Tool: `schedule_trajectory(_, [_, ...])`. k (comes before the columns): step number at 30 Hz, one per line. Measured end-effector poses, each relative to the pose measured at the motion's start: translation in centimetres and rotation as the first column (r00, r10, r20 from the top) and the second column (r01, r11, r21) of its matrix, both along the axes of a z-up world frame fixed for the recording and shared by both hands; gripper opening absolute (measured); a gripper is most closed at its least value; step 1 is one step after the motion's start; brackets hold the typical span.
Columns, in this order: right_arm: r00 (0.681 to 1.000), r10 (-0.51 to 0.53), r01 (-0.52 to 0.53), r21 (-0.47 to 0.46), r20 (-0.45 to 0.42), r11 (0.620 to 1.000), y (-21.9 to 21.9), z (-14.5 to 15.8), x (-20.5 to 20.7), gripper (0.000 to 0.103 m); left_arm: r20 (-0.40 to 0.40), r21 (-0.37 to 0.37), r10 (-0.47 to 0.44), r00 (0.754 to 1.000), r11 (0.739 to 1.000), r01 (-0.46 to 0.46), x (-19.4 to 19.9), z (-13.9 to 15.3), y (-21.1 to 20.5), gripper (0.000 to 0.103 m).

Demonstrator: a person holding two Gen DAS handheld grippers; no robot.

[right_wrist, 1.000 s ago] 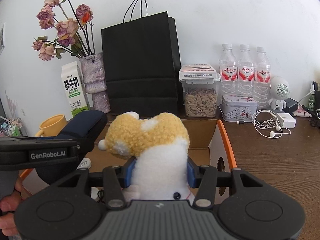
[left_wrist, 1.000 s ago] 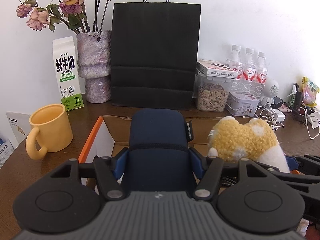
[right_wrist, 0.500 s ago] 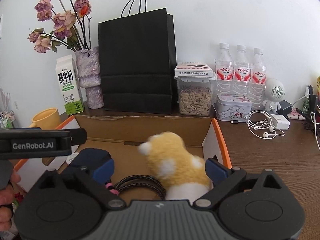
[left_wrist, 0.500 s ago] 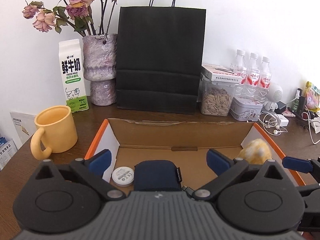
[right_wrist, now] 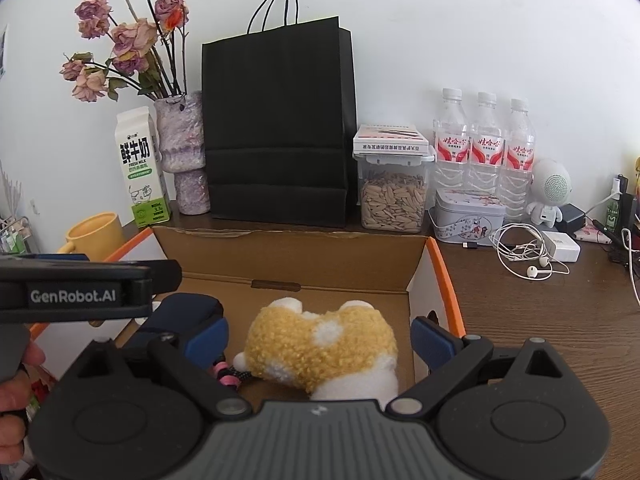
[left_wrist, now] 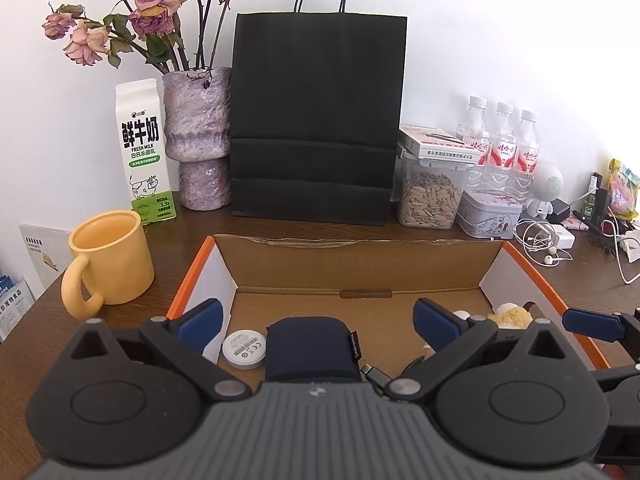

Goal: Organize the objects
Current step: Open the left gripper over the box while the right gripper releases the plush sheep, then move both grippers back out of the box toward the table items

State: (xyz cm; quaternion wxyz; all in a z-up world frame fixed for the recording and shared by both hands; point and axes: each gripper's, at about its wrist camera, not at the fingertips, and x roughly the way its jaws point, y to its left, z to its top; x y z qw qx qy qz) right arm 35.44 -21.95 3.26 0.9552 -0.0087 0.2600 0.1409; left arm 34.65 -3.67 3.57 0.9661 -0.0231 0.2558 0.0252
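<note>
An open cardboard box (left_wrist: 360, 264) with orange edges sits on the brown table. A dark blue pouch (left_wrist: 310, 346) lies on the box floor, below my left gripper (left_wrist: 318, 318), which is open and clear of it. A yellow and white plush toy (right_wrist: 320, 344) lies in the box's right half, under my right gripper (right_wrist: 320, 332), open with its pads apart from the toy. The plush (left_wrist: 512, 314) shows partly in the left wrist view, and the pouch (right_wrist: 180, 316) in the right wrist view. A white round disc (left_wrist: 244, 348) and a cable end (left_wrist: 374, 372) also lie in the box.
A yellow mug (left_wrist: 110, 258) stands left of the box. Behind it are a milk carton (left_wrist: 144, 152), a vase of dried roses (left_wrist: 198, 140), a black paper bag (left_wrist: 316, 120), a seed jar (left_wrist: 430, 196), a tin (left_wrist: 490, 214) and water bottles (left_wrist: 500, 144). Earphones and chargers (right_wrist: 532, 252) lie right.
Both grippers opened wide. The blue pouch dropped from the left gripper and the plush toy from the right one; both now lie on the box floor.
</note>
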Motion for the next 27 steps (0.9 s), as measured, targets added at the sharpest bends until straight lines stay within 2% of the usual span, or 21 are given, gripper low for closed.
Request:
schedule_trajectory(10, [0.999,0.004,-0.004,-0.019,0.034,1.0,0.6,1.0,-2.4,0.098,-0.001,-0.009,-0.002,1.0,1.0,0.002,-2.7,0.8,-0.2,0.103])
schedule_trajectory(27, [0.999,-0.004,0.004,-0.014,0.038,1.0,-0.2,2.2,-10.5,0.098,-0.028,0.008,0.004,1.0,1.0,-0.003,-10.3,2.2,0.6,0.103])
